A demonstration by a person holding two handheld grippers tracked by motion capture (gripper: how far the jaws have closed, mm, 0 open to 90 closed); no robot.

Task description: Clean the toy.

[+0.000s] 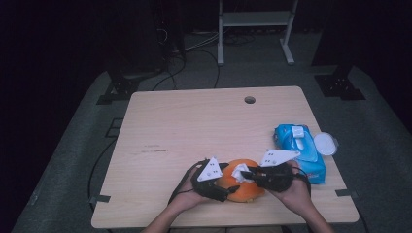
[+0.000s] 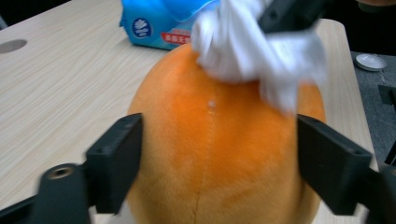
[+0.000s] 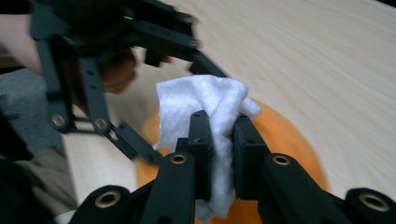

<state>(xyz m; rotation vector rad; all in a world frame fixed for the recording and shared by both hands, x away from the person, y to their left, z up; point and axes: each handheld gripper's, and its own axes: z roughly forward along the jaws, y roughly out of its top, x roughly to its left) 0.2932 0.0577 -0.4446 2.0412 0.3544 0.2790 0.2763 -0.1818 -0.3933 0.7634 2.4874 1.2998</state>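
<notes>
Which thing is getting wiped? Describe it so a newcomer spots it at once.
Start at the light wooden table and go to its near edge, between the person's two hands. There sits a round orange plush object, left of the blue pack of wet wipes. It is the only orange thing, flanked by the left gripper, with a crumpled white wipe pressed on top by the right gripper.

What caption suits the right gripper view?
Right gripper pinches a white wipe on an orange plush toy.

Light wooden table [image 1: 184,126] with orange plush ball [image 1: 248,190] and blue wipes pack [image 1: 300,150] near its front right.
</notes>
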